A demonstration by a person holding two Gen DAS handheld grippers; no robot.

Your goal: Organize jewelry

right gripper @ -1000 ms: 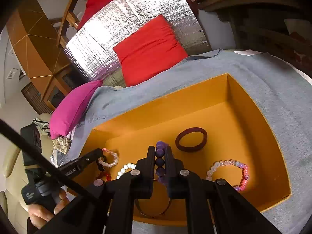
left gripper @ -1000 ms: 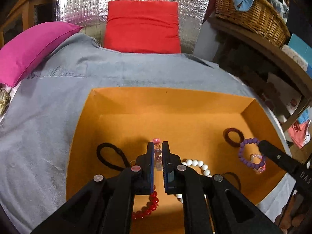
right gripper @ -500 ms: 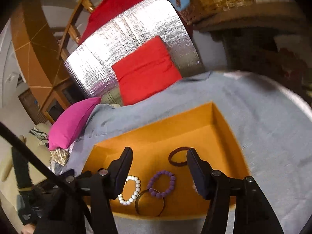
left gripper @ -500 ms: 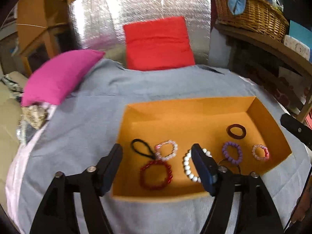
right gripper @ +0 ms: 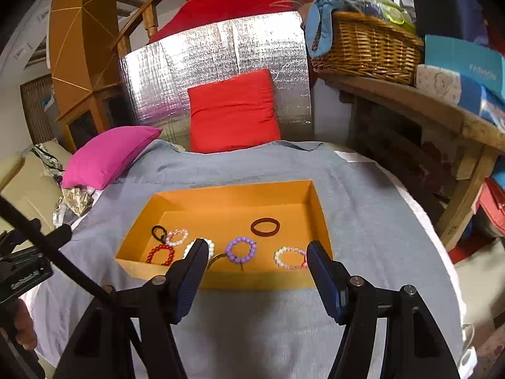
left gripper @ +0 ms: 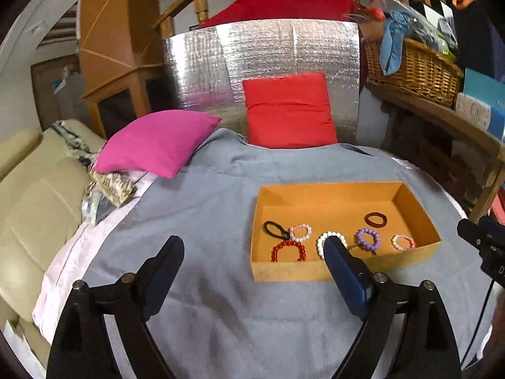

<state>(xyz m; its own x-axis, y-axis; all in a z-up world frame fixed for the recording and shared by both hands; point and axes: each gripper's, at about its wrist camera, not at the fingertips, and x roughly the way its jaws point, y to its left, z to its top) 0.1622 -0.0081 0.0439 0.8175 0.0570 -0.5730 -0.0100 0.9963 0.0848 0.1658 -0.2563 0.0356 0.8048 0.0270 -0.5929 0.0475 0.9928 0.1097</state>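
Both grippers, left [left gripper: 252,252] and right [right gripper: 255,252], have let go and drawn back, jaws wide and empty — pale pink [right gripper: 177,237] and purple bead bracelets [right gripper: 241,249] now lie inside the orange cardboard box [right gripper: 322,221], apparently finishing the sorting.

Lying flat in open orange box [right gripper: 318,208]: red bead bracelet [right gripper: 160,254], white bead bracelet [left gripper: 328,241], purple bead bracelet [right gripper: 241,249], pink bead bracelets [right gripper: 290,257], dark ring [right gripper: 265,226], black hair tie [left gripper: 274,230].
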